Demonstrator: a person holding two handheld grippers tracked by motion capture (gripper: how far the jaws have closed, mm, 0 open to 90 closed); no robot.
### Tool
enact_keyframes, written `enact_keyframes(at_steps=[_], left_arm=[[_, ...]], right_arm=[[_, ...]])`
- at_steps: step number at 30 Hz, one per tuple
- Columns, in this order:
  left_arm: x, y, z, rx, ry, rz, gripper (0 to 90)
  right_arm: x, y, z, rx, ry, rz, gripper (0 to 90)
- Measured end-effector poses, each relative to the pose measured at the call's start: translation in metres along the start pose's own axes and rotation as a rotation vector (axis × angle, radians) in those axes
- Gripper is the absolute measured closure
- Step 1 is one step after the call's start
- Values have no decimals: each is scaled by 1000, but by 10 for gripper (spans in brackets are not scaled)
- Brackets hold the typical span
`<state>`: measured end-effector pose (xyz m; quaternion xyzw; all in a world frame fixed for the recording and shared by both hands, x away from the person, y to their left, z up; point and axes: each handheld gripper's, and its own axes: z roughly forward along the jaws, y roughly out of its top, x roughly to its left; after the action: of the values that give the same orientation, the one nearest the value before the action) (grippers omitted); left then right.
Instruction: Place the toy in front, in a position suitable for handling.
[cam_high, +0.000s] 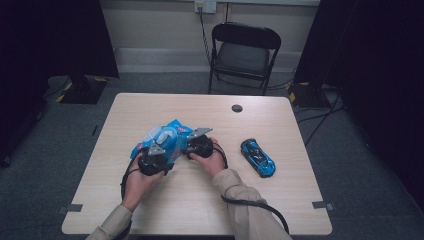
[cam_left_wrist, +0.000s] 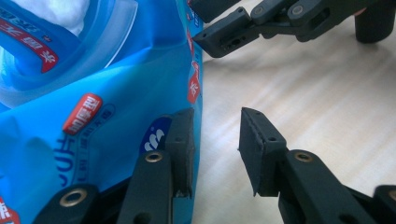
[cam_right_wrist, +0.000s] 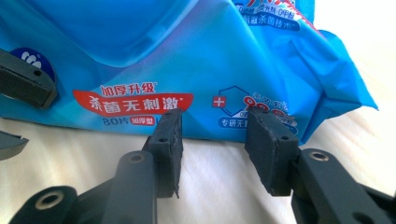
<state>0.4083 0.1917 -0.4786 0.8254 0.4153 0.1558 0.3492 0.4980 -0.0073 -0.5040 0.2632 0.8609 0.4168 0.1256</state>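
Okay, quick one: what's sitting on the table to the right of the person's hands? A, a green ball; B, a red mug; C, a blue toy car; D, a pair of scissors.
C: the high view shows a blue toy car lying on the table, apart from the right gripper and the blue wipes pack.

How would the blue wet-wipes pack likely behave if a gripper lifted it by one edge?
The wipes pack would probably sag, since its film looks soft and crinkled at the sealed end. The glossy wrapper may slip between the fingers. Being flat, it seems unlikely to roll.
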Motion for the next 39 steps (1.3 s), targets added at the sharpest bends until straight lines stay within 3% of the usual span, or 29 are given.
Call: enact_keyframes(at_steps=[5,9,11,14,21,23,28,34,39], left_arm=[[3,1,1,-6,4,-7,646],[1,-1,-1,-14,-24,-9,609],[-3,0,-3,-24,-55,0,577],[-13,-1,-5,-23,-102,18,549],[-32,-11,-8,-32,-134,87,451],[-35,-14,-8,-30,-154,85,422],[-42,-22,-6,-39,-158,142,335],[-48,-29,3,-9,-147,199,253],[-50,-31,6,-21,-169,201,189]], right_arm=[[-3,8,8,8,-4,-13,556],[-3,5,0,7,9,-7,530],[-3,-1,-10,19,3,-12,523],[-4,-12,-31,-9,19,5,491],[-3,-51,-84,-15,18,43,427],[-3,-62,-97,-13,16,55,392],[4,-85,-124,-20,6,75,324],[9,-101,-147,-7,4,87,226],[4,-104,-161,-14,-18,90,187]])
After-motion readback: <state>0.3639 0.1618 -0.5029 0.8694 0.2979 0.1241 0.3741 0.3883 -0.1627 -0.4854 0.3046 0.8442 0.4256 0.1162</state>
